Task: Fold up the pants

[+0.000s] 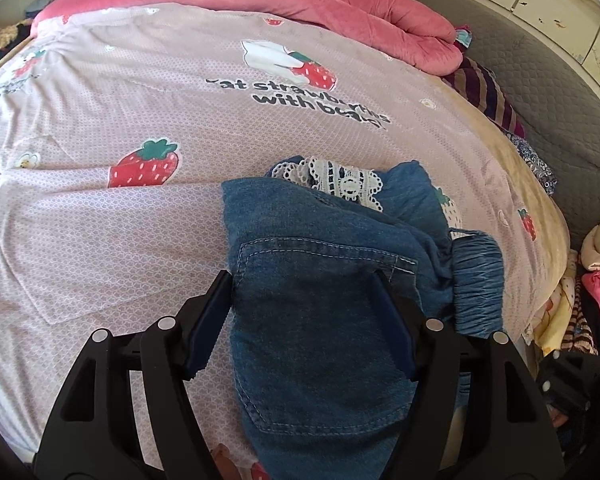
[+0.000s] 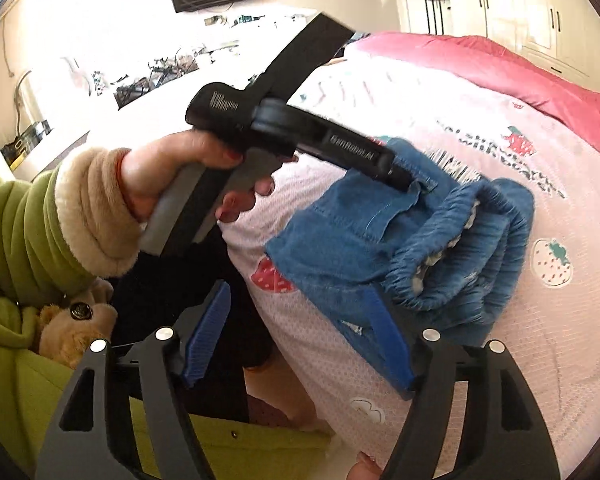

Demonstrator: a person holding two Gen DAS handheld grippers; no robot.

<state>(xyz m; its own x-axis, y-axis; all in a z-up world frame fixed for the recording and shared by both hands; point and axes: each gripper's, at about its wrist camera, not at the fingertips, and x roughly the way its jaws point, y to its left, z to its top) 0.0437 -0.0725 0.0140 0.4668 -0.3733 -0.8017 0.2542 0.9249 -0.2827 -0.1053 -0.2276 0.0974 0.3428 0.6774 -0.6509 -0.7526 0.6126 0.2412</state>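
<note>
The blue denim pants (image 1: 320, 280) lie in a folded bundle on the pink strawberry bed sheet (image 1: 120, 92), with white lace trim (image 1: 332, 178) at the far end and a gathered elastic waistband (image 1: 478, 280) at the right. My left gripper (image 1: 300, 280) is open, its jaws straddling the back-pocket area of the pants. In the right wrist view the pants (image 2: 380, 232) lie near the bed's edge, and the left gripper (image 2: 400, 178) rests on them from the left. My right gripper (image 2: 300, 296) is open and empty, its right finger (image 2: 388, 340) beside the waistband.
A rolled pink-red quilt (image 1: 300, 4) lies along the far side of the bed. Striped and patterned clothes (image 1: 488, 96) and a grey sofa (image 1: 560, 100) are at the right. The person's green sleeve (image 2: 28, 232) and a plush toy (image 2: 72, 332) are left of the bed.
</note>
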